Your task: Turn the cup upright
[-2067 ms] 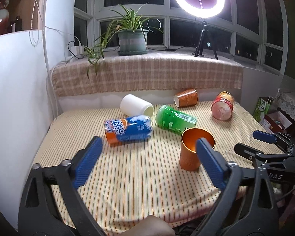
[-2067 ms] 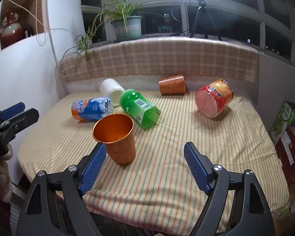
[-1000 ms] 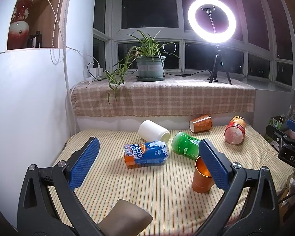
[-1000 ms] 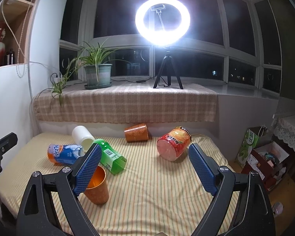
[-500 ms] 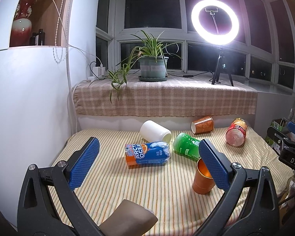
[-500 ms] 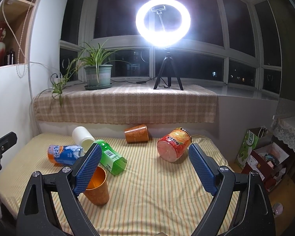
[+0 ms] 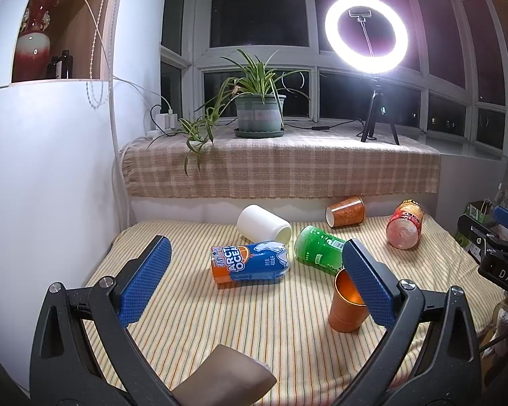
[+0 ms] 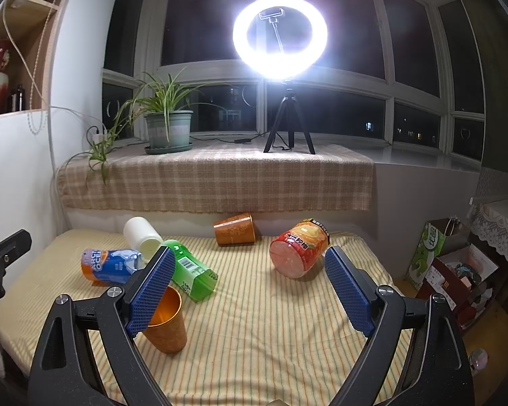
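The orange metal cup (image 7: 347,308) (image 8: 167,324) is standing upright, mouth up, near the front edge of the striped tablecloth (image 7: 254,321) (image 8: 271,321). Nothing is touching it. The left gripper (image 7: 254,280) is hovering above the cloth with its jaws spread wide and nothing between them; its right pad is overlapping the cup only in the line of sight. The right gripper (image 8: 250,291) is likewise sitting spread and empty, its left pad crossing in front of the cup's rim.

Just behind the cup, a green bottle (image 7: 318,250) (image 8: 191,275) is lying on its side. Beside that, a blue-and-orange bottle (image 7: 250,264) (image 8: 110,265) is lying flat, with a white cup (image 7: 264,225) (image 8: 142,233) tipped over behind it. Farther back, a patterned orange paper cup (image 7: 345,211) (image 8: 235,229) is lying against the wall, and a red noodle tub (image 7: 404,225) (image 8: 299,253) is resting tilted, well apart to the right.

On the checked sill cloth (image 7: 281,169) (image 8: 216,179), a potted plant (image 7: 259,115) (image 8: 167,130) and a lit ring light (image 7: 365,35) (image 8: 280,39) are standing.
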Available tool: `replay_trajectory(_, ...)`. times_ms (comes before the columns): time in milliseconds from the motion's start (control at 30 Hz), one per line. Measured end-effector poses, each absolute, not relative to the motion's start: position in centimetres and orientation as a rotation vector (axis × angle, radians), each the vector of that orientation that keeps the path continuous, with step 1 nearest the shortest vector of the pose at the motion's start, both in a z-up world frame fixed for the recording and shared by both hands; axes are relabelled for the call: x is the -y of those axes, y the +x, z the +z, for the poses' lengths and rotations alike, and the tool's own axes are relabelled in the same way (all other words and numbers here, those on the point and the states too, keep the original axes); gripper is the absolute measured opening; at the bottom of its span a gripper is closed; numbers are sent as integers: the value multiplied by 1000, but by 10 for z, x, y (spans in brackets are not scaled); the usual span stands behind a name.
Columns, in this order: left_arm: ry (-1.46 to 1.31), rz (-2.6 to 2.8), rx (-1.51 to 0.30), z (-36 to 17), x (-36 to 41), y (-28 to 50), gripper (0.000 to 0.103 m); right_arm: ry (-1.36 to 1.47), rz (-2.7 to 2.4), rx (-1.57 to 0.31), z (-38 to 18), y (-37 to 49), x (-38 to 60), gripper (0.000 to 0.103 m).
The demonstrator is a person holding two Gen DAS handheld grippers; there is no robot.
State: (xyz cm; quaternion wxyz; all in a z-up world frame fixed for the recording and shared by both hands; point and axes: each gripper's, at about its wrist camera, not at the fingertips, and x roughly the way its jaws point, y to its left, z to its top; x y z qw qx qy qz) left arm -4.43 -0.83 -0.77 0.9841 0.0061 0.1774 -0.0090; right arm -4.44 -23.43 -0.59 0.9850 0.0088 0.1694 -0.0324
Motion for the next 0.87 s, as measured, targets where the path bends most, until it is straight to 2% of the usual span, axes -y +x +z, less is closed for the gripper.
replay_trajectory(867, 31, -6, -341, -8, 12, -45, 103, 20, -59, -352, -9, -43, 235, 90)
